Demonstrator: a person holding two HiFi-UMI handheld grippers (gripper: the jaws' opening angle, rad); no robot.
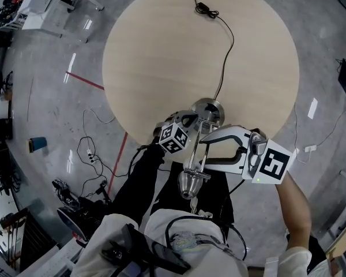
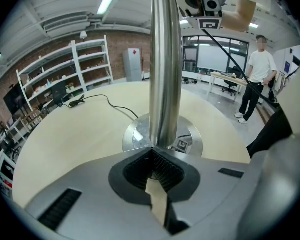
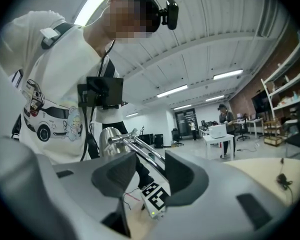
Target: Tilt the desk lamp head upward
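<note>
The desk lamp [image 1: 207, 111] stands at the bench's [image 1: 161, 51] near edge. The left hand-held gripper [image 2: 160, 156] is clamped on its upright pole [image 2: 165, 59]. The right hand-held gripper [image 3: 150, 166] stands open around the 2 arm rods [image 3: 140, 151] near the lamp head [image 3: 110, 140], pads not pressing. Best to close squarely on them, then swing up slowly with the pole held firm.

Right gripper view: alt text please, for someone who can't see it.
The right gripper has its jaws apart around the lamp arm, twin rods, not pressing it. The silver lamp head lies beyond, before the person's white shirt.
</note>
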